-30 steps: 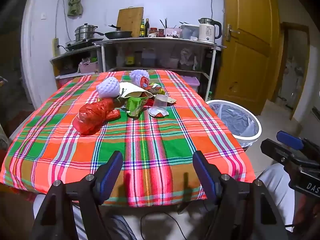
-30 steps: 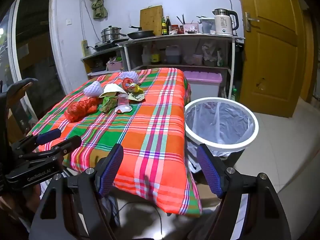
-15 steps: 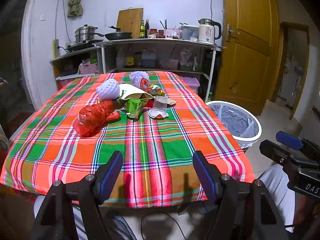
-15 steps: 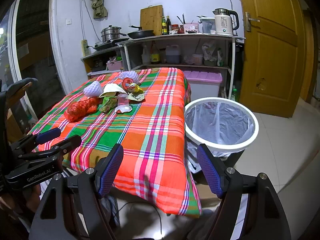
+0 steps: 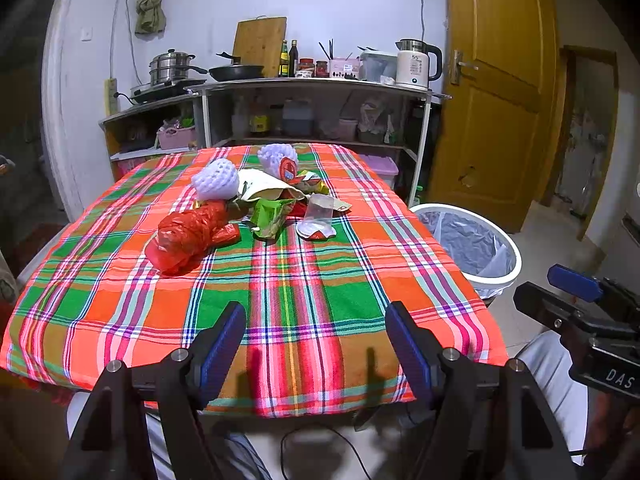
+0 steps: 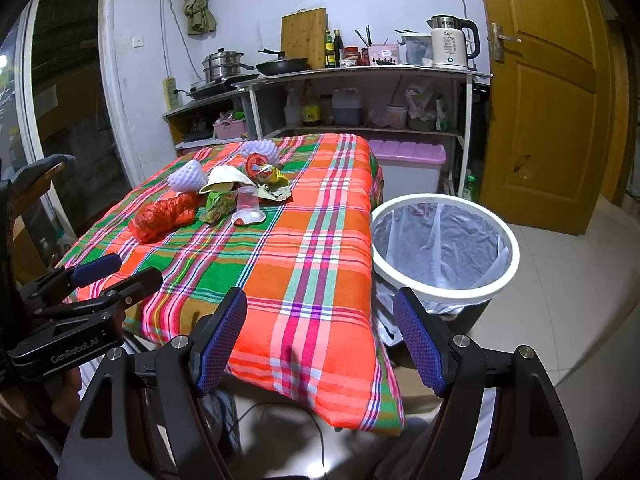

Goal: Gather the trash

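Observation:
A pile of trash lies on the far half of the plaid tablecloth (image 5: 304, 280): a red plastic bag (image 5: 188, 236), two white foam fruit nets (image 5: 216, 180), a green wrapper (image 5: 270, 216), a clear plastic cup (image 5: 319, 210) and crumpled paper. A white-rimmed bin with a clear liner (image 5: 472, 244) stands on the floor right of the table; it also shows in the right wrist view (image 6: 444, 244). My left gripper (image 5: 316, 344) is open and empty over the table's near edge. My right gripper (image 6: 320, 336) is open and empty, near the table's front right corner, beside the bin.
A shelf unit (image 5: 312, 92) behind the table holds a kettle, pan, pots and bottles. A yellow wooden door (image 5: 496, 92) stands at the right. A purple-lidded storage box (image 6: 408, 160) sits on the floor behind the bin.
The left wrist view has risen slightly, so the table sits a little lower in frame. The right gripper and the trash have not moved.

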`<state>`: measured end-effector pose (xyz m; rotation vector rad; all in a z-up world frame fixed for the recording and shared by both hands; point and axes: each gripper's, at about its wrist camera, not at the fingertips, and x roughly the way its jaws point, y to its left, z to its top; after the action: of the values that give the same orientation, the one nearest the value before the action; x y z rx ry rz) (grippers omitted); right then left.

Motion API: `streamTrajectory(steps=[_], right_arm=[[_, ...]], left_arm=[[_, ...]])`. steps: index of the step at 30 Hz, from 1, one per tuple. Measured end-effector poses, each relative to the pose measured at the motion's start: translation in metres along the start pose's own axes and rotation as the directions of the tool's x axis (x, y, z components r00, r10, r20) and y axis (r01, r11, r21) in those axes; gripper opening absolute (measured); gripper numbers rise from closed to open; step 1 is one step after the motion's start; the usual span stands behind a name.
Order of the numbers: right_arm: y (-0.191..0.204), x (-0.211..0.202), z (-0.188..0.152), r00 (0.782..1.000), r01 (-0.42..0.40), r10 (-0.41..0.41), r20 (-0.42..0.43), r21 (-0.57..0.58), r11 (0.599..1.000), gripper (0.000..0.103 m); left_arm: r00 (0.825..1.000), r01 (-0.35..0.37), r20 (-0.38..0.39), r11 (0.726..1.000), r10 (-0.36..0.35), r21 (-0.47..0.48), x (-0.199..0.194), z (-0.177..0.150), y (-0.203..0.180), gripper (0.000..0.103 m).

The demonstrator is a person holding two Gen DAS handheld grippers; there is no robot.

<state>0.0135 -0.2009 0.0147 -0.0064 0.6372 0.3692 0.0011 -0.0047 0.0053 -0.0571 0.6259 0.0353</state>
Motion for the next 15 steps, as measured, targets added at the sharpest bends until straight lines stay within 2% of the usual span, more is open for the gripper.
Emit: streamTrajectory(steps=[15], right_arm=[[0.0018,0.0016,-0.0002,1.000,0.001,-0.001,-0.001,0.000,1.000,0.076]], left_arm=[[1.000,0.004,0.000,1.000,-0.004,-0.002,-0.0005,0.0012,-0.0002,0.072]])
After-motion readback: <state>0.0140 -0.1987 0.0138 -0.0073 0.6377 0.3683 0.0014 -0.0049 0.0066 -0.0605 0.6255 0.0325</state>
